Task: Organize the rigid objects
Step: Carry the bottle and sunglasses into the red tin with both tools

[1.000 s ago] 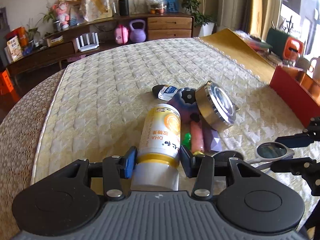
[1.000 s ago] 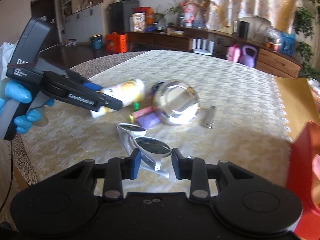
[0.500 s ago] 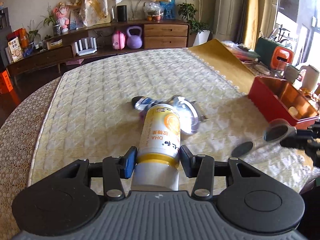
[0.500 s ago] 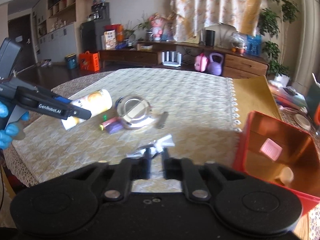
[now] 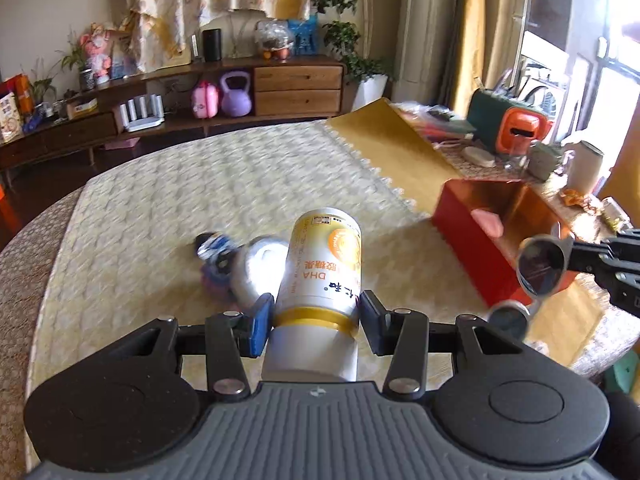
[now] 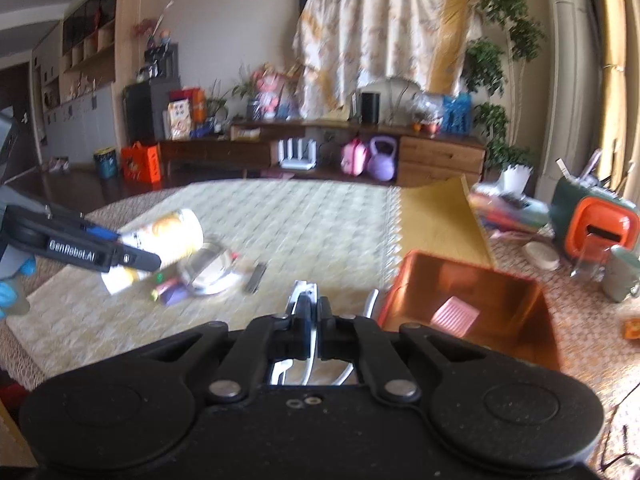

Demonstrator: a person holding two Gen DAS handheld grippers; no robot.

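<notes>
Left gripper: my left gripper (image 5: 318, 320) is clamped on the bottle (image 5: 324, 264), pads pressed against its gold band at lower centre of the left wrist view; the bottle points away from me, above the tablecloth.
Right gripper: my right gripper (image 6: 312, 312) is pinched tight on the sunglasses (image 5: 538, 266); in its own view I see only a thin edge of the frame and silver arms poking out at centre.
Sunglasses from the left view: they hang at the right edge, one dark lens over the near corner of the red box (image 5: 472, 240), the second lens lower, below it.
Red box: open, copper-lined, at right of both views, with a pink block (image 6: 456, 314) lying inside.
Left on the table: behind the bottle I see a round metal tin (image 5: 256, 268), blurred, with a small blue-and-white item (image 5: 212, 242) and a purple thing (image 6: 174, 296) just beside it; a dark flat stick (image 6: 256, 278) lies apart toward the box.
In the way: the bottle hides part of the tin in the left view; in the right view the left gripper crosses the bottle at the left edge.
Surroundings: a green-and-orange case (image 6: 592, 224) and a white jug (image 5: 584, 166) stand beyond the box; a gloved hand (image 6: 10, 292) shows at far left.
</notes>
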